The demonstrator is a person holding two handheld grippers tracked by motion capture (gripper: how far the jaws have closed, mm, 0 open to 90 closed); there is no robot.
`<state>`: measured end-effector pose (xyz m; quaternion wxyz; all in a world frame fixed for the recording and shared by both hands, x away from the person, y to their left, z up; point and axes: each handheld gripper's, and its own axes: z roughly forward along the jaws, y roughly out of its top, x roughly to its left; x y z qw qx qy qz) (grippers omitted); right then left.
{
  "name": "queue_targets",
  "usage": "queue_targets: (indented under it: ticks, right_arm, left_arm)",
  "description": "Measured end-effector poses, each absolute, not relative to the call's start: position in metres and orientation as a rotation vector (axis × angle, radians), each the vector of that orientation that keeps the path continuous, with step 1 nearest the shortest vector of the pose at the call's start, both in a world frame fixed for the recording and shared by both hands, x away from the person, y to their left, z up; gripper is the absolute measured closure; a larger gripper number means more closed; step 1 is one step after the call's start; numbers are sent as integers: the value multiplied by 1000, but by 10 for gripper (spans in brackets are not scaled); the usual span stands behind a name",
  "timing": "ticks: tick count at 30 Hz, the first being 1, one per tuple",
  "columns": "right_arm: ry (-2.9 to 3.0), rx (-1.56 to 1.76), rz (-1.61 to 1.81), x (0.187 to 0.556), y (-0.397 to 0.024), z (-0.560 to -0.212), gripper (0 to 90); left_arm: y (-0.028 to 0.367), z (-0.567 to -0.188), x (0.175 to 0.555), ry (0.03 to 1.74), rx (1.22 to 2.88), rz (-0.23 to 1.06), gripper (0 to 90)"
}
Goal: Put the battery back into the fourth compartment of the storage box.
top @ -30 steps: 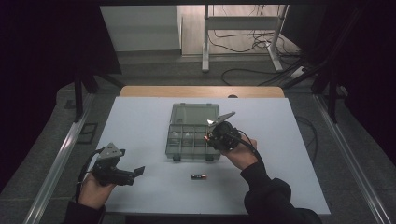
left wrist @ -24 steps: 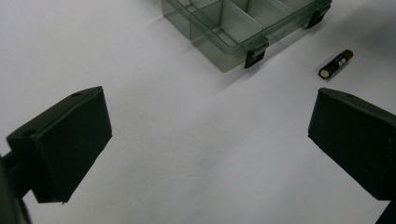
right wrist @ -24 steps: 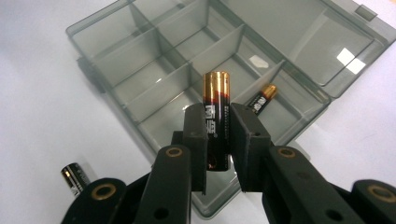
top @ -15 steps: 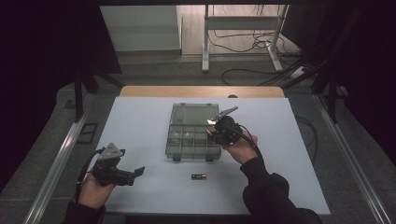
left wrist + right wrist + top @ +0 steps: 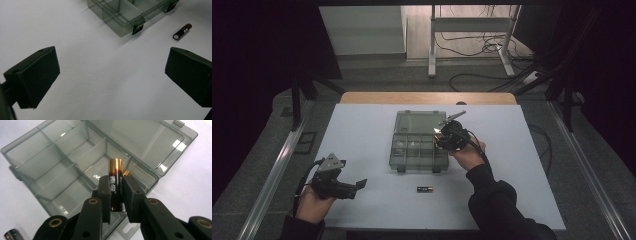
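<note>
A clear grey compartment box (image 5: 412,150) lies open mid-table, its lid (image 5: 140,142) folded back. My right gripper (image 5: 440,134) hovers over the box's right-hand compartments (image 5: 62,172). In the right gripper view it (image 5: 117,182) is shut on an upright black-and-gold battery (image 5: 115,167), whose gold end sticks up above the jaws. A second battery (image 5: 425,189) lies loose on the table in front of the box, and the left gripper view shows this battery (image 5: 182,31) too. My left gripper (image 5: 357,187) rests low at the table's front left. Its jaws stand wide open (image 5: 112,72) over bare table.
The white table top (image 5: 362,130) reaches to a wooden strip (image 5: 427,98) at the far edge. Metal rails (image 5: 277,165) flank the table on both sides. Cables and a stand (image 5: 472,45) lie on the floor behind. The box's front latches (image 5: 138,27) face the person.
My right gripper, still holding the battery, has moved slightly away from the person and further over the box. The left gripper and the loose battery have stayed put.
</note>
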<state>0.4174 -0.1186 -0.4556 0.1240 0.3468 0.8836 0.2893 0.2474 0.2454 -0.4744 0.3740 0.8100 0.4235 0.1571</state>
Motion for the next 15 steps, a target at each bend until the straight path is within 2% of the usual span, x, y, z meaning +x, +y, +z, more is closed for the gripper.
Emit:
queue_targets:
  ticks: [11,15]
  right_arm:
    - [2559,1062,798,430,-119,-468,751]
    - [2546,1070,809,430,-120,-468,714]
  left_arm:
    - [245,-474,247,1083,2078,405,1]
    - [246,-474,247,1084,2078,404,1]
